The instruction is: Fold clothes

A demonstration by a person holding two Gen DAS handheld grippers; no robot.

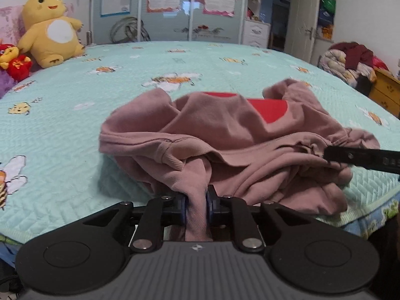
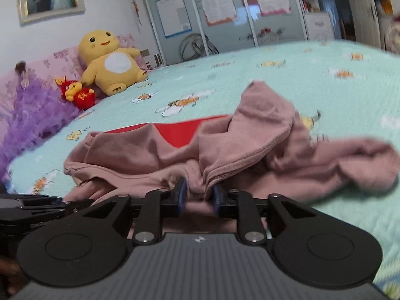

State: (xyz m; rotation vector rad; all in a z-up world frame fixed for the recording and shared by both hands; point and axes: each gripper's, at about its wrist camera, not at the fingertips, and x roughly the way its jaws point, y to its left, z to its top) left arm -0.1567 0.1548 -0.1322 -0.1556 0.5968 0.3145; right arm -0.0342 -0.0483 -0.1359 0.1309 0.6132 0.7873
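A dusty-pink garment (image 1: 225, 145) with a red patch (image 1: 270, 110) lies crumpled near the front edge of the bed. My left gripper (image 1: 196, 205) is shut on a strip of its fabric that hangs down between the blue pads. In the left wrist view the right gripper's black finger (image 1: 362, 156) reaches into the cloth from the right. In the right wrist view the same garment (image 2: 175, 155) is bunched up, and my right gripper (image 2: 198, 196) is shut on a fold of it. The left gripper's body (image 2: 30, 207) shows at the lower left there.
The bed carries a mint quilt (image 1: 150, 70) with a bee print. A yellow plush toy (image 1: 50, 32) and a red plush (image 1: 15, 62) sit at the head end, beside purple fluffy cloth (image 2: 32, 115). A wardrobe (image 1: 175, 7), a wooden cabinet (image 1: 385, 92) and piled bedding (image 1: 347, 60) stand beyond.
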